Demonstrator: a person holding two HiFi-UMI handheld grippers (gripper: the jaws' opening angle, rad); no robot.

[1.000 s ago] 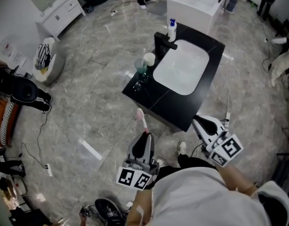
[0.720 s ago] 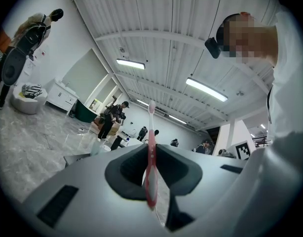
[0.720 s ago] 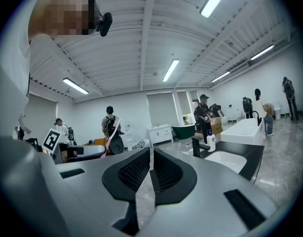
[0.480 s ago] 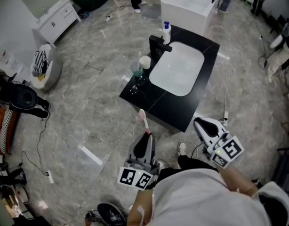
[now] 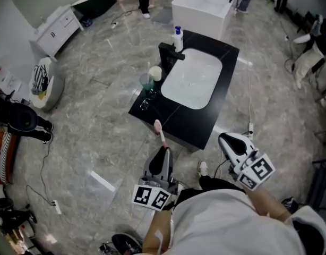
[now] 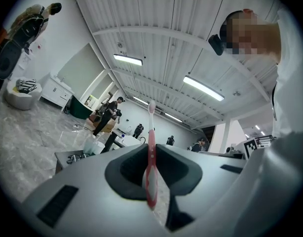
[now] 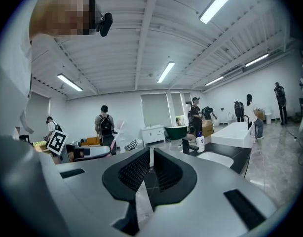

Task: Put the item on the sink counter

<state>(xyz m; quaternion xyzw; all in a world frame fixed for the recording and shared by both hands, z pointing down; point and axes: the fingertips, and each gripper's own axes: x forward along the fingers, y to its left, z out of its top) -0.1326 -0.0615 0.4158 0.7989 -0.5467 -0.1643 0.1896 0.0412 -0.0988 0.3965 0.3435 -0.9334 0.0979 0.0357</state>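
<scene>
A pink toothbrush (image 5: 160, 133) sticks out of my left gripper (image 5: 161, 155), whose jaws are shut on its handle; in the left gripper view the toothbrush (image 6: 151, 147) stands upright between the pads, bristle head on top. The black sink counter (image 5: 197, 122) with its white basin (image 5: 191, 78) lies just ahead of the brush tip, not touching it. My right gripper (image 5: 231, 141) hovers off the counter's near right corner, shut with nothing between its pads (image 7: 164, 174). The right gripper view shows the counter (image 7: 238, 154) ahead on the right.
On the counter stand a black faucet (image 5: 168, 52), a soap bottle (image 5: 178, 38), two cups (image 5: 154, 73) and small items by the left edge. Behind are a white tub (image 5: 203, 7), a white cabinet (image 5: 54, 23) and people. Cables cross the marble floor.
In the head view the sink counter has slid left and a little up. The left gripper keeps hold of the toothbrush; both grippers sit at nearly the same spots in the picture.
</scene>
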